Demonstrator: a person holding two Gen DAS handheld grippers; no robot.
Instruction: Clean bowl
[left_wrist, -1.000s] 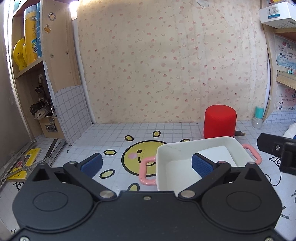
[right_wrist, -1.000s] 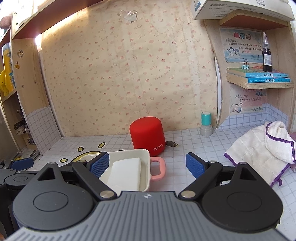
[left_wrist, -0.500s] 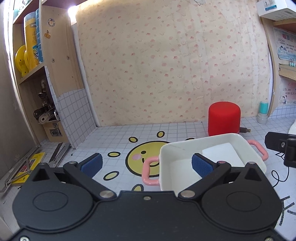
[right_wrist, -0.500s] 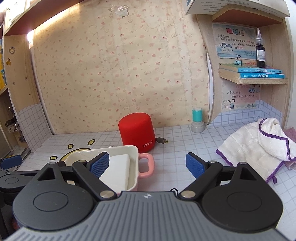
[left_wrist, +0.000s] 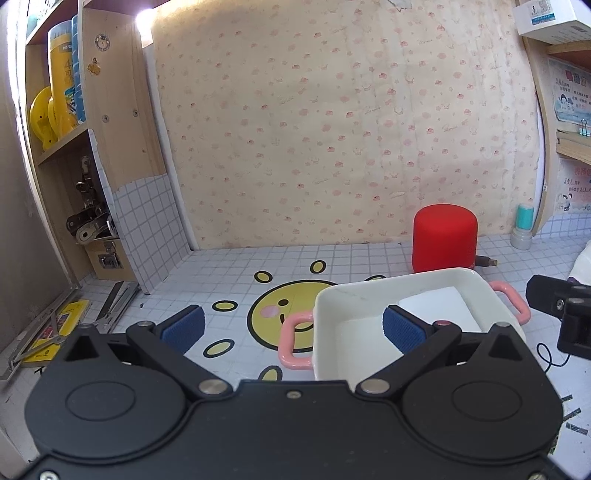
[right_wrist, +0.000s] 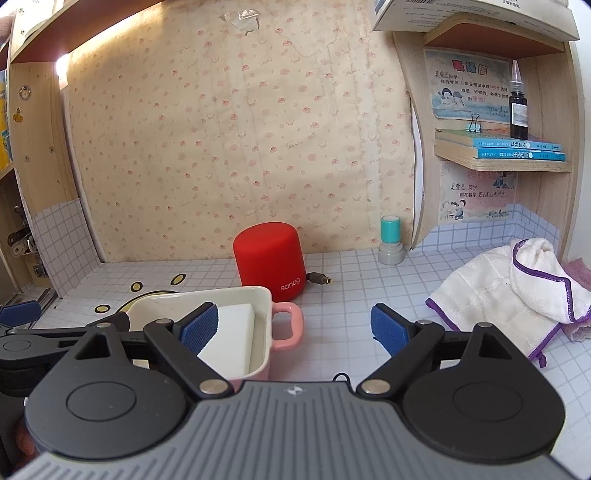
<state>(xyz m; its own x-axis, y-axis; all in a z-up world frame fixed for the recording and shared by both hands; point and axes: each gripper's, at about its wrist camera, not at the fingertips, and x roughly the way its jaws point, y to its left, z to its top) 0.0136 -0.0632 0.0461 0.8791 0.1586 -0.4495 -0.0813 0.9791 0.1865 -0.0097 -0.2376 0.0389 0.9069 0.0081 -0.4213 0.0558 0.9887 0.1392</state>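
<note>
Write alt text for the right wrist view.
An open right hand-held gripper hovers beside a white bowl with pink handles, holding a white sponge. A red speaker stands behind; a white cloth lies right.

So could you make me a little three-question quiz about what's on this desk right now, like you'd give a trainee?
1. True or false: the white block lies inside the bowl.
2. What colour are the bowl's handles?
3. Which lies nearest the right gripper: A) the red speaker, B) the towel, C) the bowl?

Key:
1. True.
2. Pink.
3. C; one of its fingers shows in front of the bowl, jaws open, gripping nothing. The left gripper is open too.
</note>
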